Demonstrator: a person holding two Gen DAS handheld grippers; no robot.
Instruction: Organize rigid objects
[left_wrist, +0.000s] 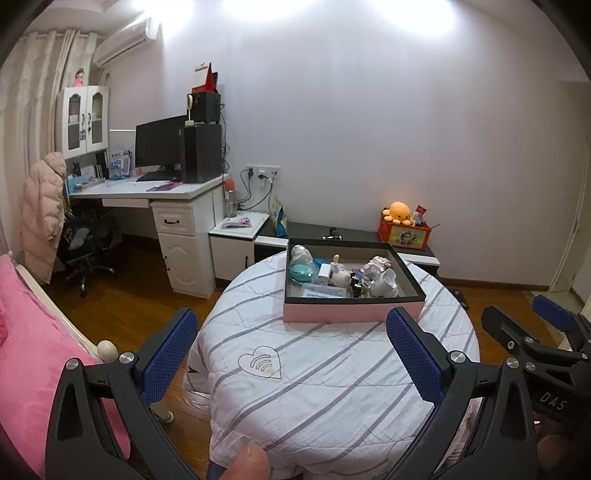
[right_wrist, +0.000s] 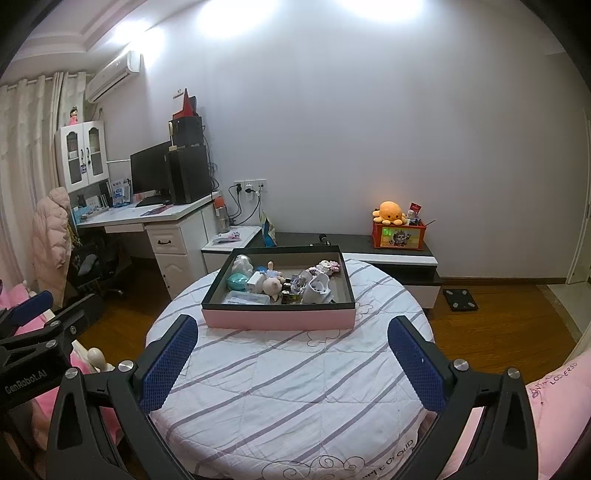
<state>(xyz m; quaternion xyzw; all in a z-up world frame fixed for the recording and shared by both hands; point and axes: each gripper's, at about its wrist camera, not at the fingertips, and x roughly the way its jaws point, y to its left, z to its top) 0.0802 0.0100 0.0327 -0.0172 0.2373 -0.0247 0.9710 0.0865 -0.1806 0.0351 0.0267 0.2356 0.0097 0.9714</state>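
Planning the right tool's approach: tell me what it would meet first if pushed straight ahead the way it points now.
Probably the pink front wall of the box on the round table. The open right tool hovers over bare striped cloth, with nothing nearer in its line; depth is hard to judge, so it could brush the cloth first.

Left wrist view: set low at near edge of round table (left_wrist: 332, 387), facing far wall, slightly leftward toward desk (left_wrist: 147, 190). Right wrist view: same height, just right of it, facing likewise. Shared: table, pink tray (right_wrist: 277, 319) at mid-distance, desk, low cabinet (right_wrist: 391, 258), orange plush (right_wrist: 389, 212).
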